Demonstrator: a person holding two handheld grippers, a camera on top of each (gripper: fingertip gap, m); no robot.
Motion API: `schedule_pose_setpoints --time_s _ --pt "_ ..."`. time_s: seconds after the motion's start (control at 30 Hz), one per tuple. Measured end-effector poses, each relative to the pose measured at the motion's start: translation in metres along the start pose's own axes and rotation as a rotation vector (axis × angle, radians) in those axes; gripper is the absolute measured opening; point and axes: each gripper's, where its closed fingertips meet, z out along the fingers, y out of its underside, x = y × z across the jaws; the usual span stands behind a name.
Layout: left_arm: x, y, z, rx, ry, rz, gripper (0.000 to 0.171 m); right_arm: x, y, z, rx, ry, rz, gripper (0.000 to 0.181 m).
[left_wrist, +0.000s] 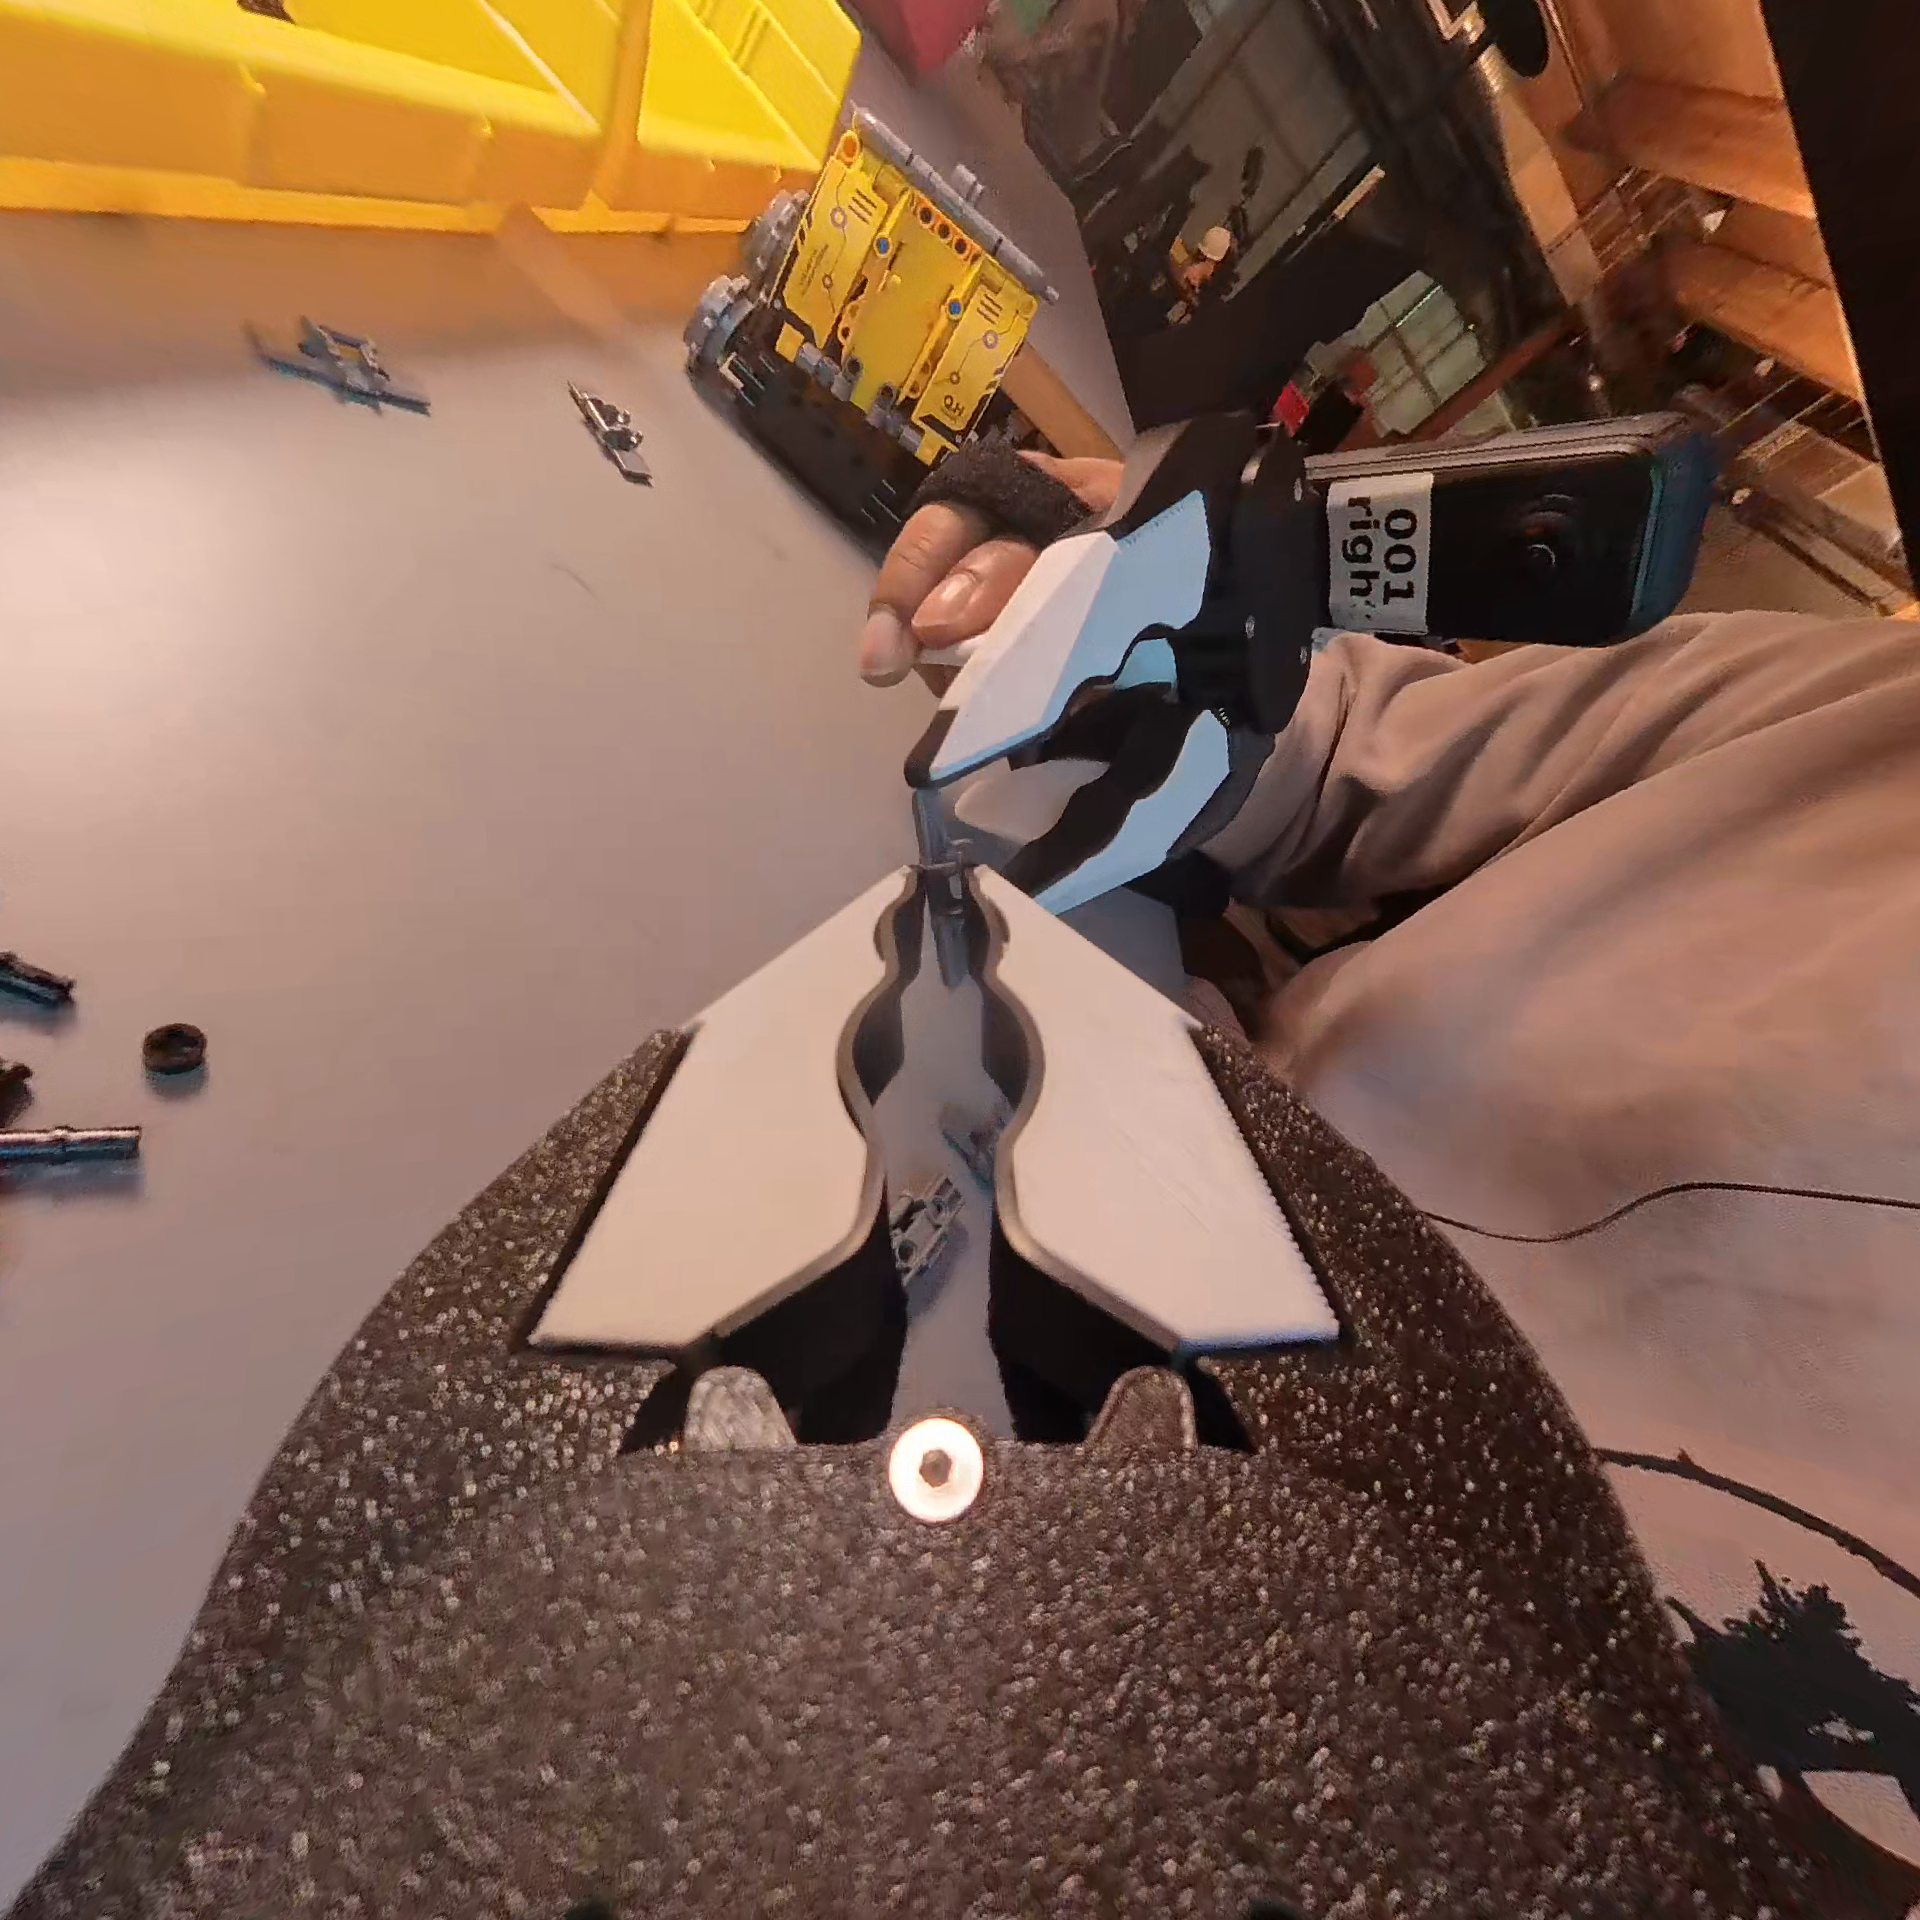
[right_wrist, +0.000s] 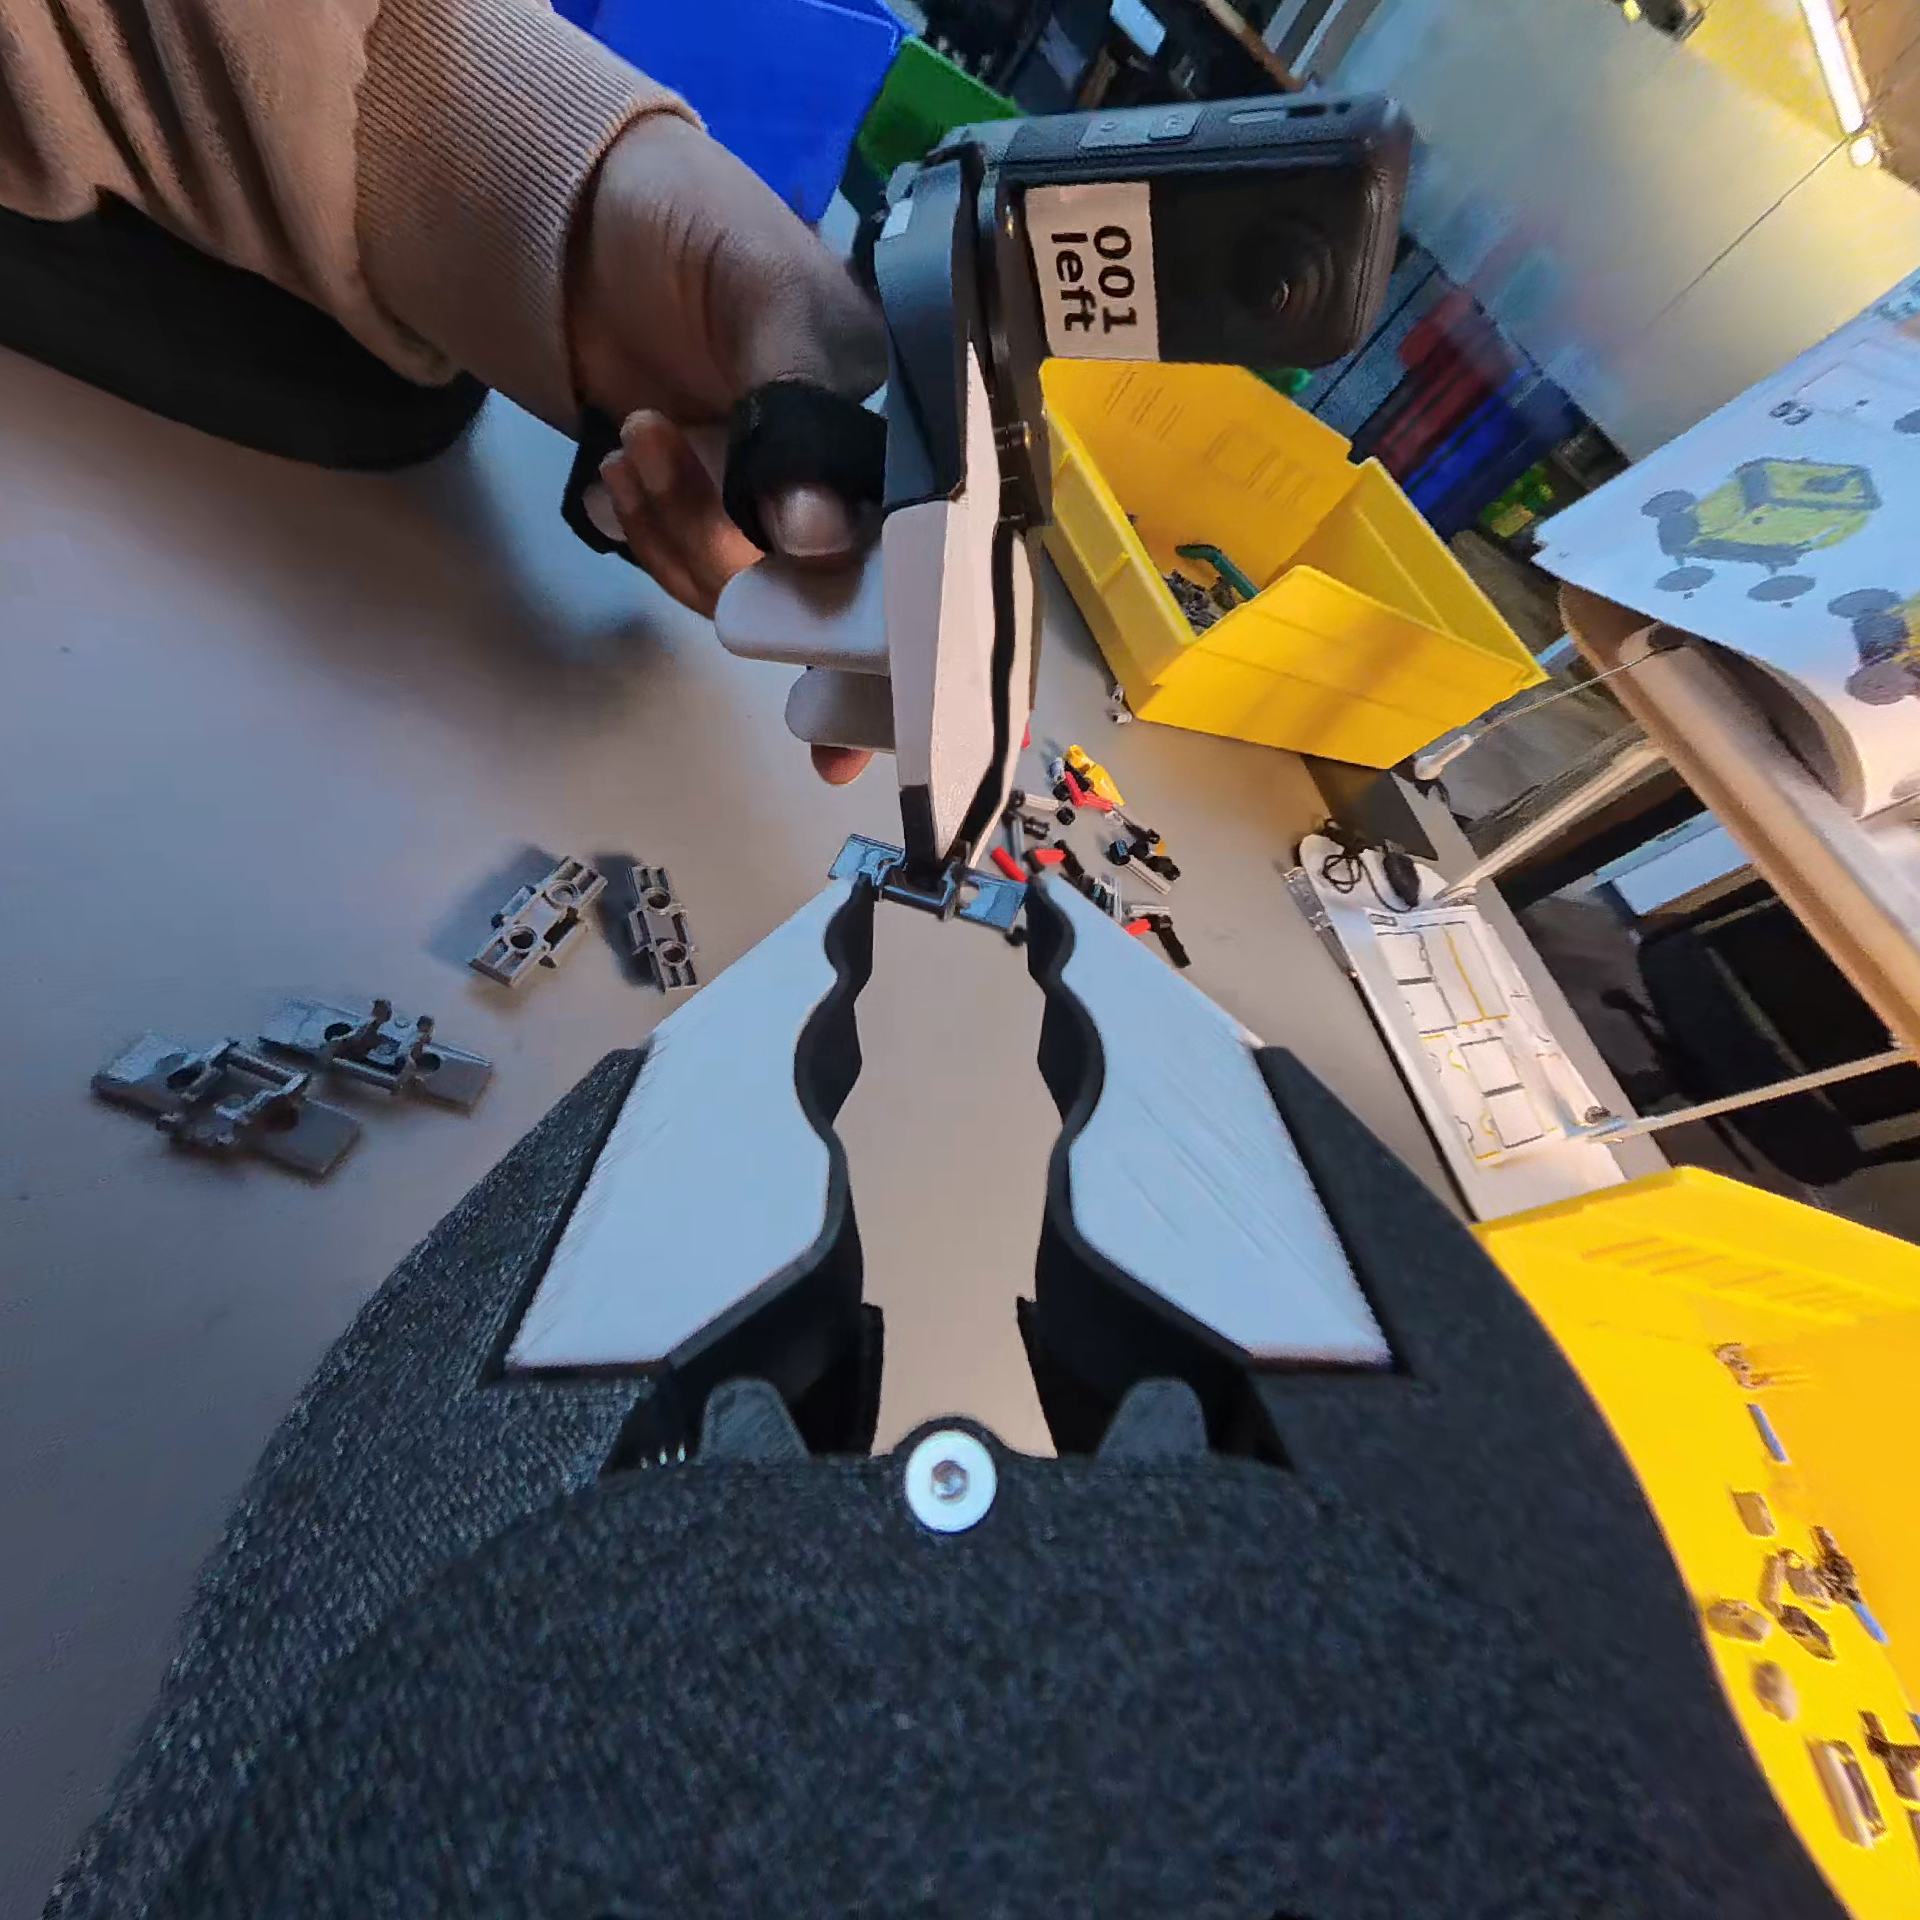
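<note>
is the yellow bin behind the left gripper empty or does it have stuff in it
Not empty. In the right wrist view the yellow bin holds a small heap of dark small parts at its bottom; most of its floor shows bare.

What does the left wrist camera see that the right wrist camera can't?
Only the left wrist view shows the yellow-and-black brick vehicle model and a small black ring.

Only the right wrist view shows the open instruction booklet and a scatter of red and black pins.

Both show the left gripper and right gripper meeting, each shut on the grey track link, plus yellow bins.
</note>
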Motion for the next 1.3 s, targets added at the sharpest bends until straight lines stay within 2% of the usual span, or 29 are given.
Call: schedule_pose_setpoints --time_s 0.1,0.2,0.3,0.43,0.53,0.63,0.73,0.83,0.9,0.97,1.03,1.13,1.23,1.3 --pt "-0.010 -0.008 -0.011 0.020 -0.110 0.087 0.006 0.006 0.002 0.003 -0.007 0.034 0.040 0.030" --pt "-0.036 -0.031 -0.044 0.115 -0.321 0.173 0.007 0.016 0.012 0.002 -0.019 0.049 0.141 0.044" --pt "-0.075 -0.059 -0.113 0.257 -0.670 0.271 0.006 0.042 0.027 -0.004 -0.054 0.127 0.257 0.046" --pt "-0.118 -0.071 -0.220 0.363 -1.117 0.315 0.007 0.081 0.081 -0.019 -0.246 0.261 0.400 0.045" --pt "-0.145 -0.060 -0.270 0.368 -1.266 0.218 0.007 0.106 0.127 -0.033 -0.387 0.328 0.500 0.038" --pt "-0.162 -0.055 -0.294 0.391 -1.304 0.131 0.012 0.117 0.160 -0.039 -0.509 0.336 0.578 0.038" --pt "-0.163 -0.057 -0.300 0.430 -1.292 0.107 0.028 0.118 0.177 -0.036 -0.580 0.320 0.613 0.036" --pt "-0.154 -0.062 -0.292 0.444 -1.264 0.157 0.032 0.115 0.187 -0.032 -0.622 0.294 0.628 0.029" --pt "-0.142 -0.068 -0.277 0.453 -1.215 0.210 0.032 0.111 0.186 -0.029 -0.624 0.252 0.664 0.016" --pt "-0.128 -0.074 -0.257 0.453 -1.140 0.254 0.032 0.110 0.184 -0.028 -0.627 0.234 0.648 0.013" --pt "-0.114 -0.076 -0.224 0.443 -1.006 0.259 0.032 0.108 0.180 -0.026 -0.612 0.211 0.581 0.013" --pt "-0.094 -0.062 -0.155 0.387 -0.684 0.145 0.036 0.104 0.144 -0.012 -0.449 0.186 0.440 0.012" --pt "-0.064 -0.057 -0.096 0.399 -0.340 0.013 0.036 0.093 0.082 0.002 -0.237 0.173 0.223 0.012" --pt "-0.048 -0.055 -0.069 0.393 -0.187 -0.044 0.034 0.075 0.047 0.009 -0.125 0.142 0.116 0.012"
